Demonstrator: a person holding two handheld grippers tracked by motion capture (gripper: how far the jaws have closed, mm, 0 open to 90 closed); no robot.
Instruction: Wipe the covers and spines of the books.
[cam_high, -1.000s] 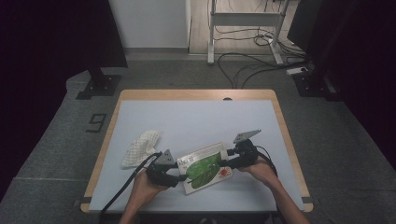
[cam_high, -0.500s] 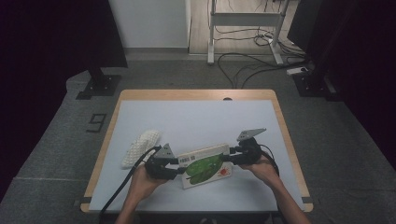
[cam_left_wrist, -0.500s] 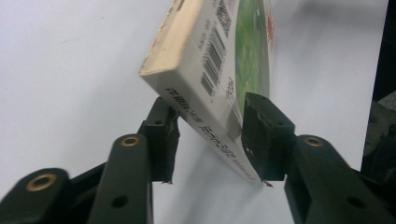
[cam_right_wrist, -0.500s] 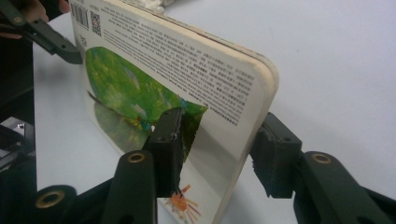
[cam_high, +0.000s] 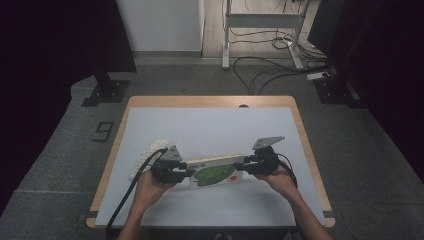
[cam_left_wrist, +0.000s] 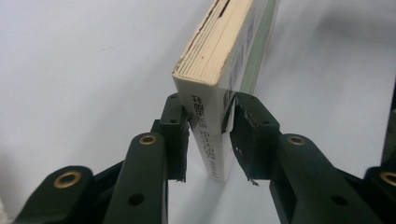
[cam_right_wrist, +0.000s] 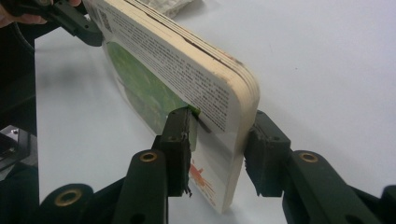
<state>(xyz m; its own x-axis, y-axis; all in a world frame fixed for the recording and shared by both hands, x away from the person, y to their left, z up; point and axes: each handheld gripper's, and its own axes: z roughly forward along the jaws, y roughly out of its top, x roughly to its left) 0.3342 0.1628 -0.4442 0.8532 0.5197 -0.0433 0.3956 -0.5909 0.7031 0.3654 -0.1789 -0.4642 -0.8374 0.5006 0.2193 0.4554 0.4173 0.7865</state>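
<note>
The left gripper (cam_left_wrist: 208, 140) and the right gripper (cam_right_wrist: 219, 149) have just closed and each pinches one end of the book (cam_high: 216, 169), held between them, tilted on edge, over the table's (cam_high: 210, 125) near part. A white cloth (cam_high: 150, 150) lies just left of the book.

We see a book (cam_right_wrist: 187, 74) of thick cardboard pages under a glossy cover; matt black plastic grippers; a smooth, matt table (cam_high: 210, 125) edged in wood.
</note>
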